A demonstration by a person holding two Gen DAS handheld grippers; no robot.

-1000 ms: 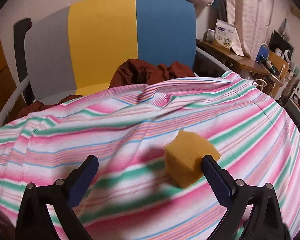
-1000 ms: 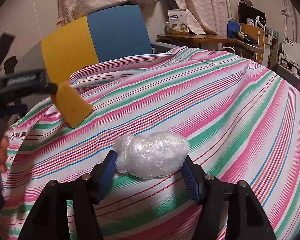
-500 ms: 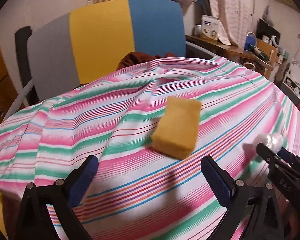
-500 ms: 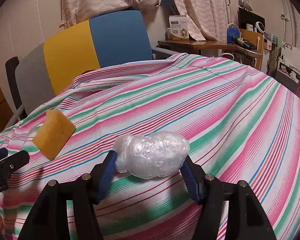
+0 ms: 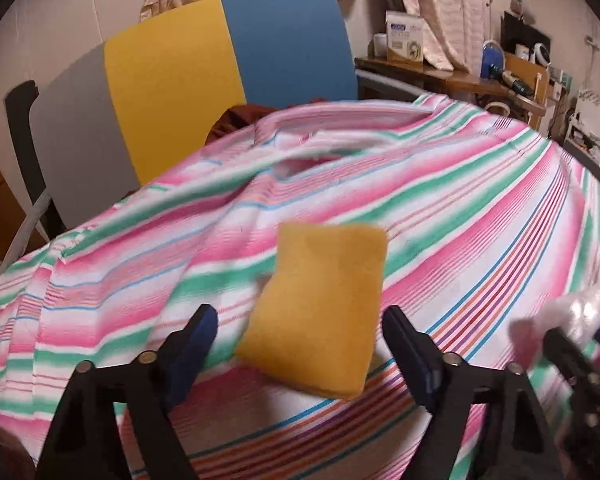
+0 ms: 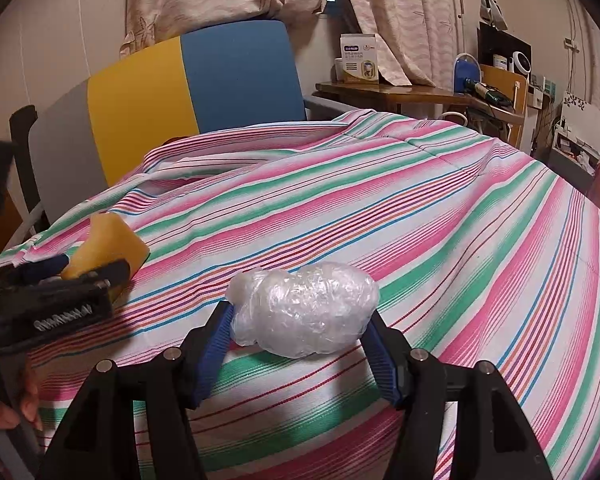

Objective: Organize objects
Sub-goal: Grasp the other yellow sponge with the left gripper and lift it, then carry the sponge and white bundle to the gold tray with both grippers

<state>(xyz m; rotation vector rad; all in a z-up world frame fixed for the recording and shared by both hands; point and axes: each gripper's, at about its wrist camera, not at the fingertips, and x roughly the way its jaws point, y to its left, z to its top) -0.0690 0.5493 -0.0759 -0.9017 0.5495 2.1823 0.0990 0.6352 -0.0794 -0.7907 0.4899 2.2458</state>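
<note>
A pink, green and white striped cloth (image 6: 440,216) covered the whole work surface, rumpled toward its far edge.

Nearest in the right wrist view, the right gripper (image 6: 300,344) was clamped on a clear crumpled plastic bundle (image 6: 304,308), one blue pad against each end, so the bundle's long axis ran left to right across the jaws, low over the cloth.

To its left, the left gripper (image 5: 298,350) was closing around a yellow sponge (image 5: 320,308). The sponge sat between the two blue pads (image 5: 414,360), with a gap visible on each side, so nothing was pinched yet. Its long axis ran near to far, roughly along the fingers and leaning slightly right at the far end, with its near end down between the jaws. That put the short width of the sponge across the closing direction, which looked like the right approach for a squeeze. The left hand was plainly the nearer one to it; the right gripper stood off to the right, occupied.

Beyond the cloth stood a chair back (image 5: 228,64) in grey, yellow and blue panels, and farther right a cluttered wooden desk (image 6: 400,92) under patterned curtains.
</note>
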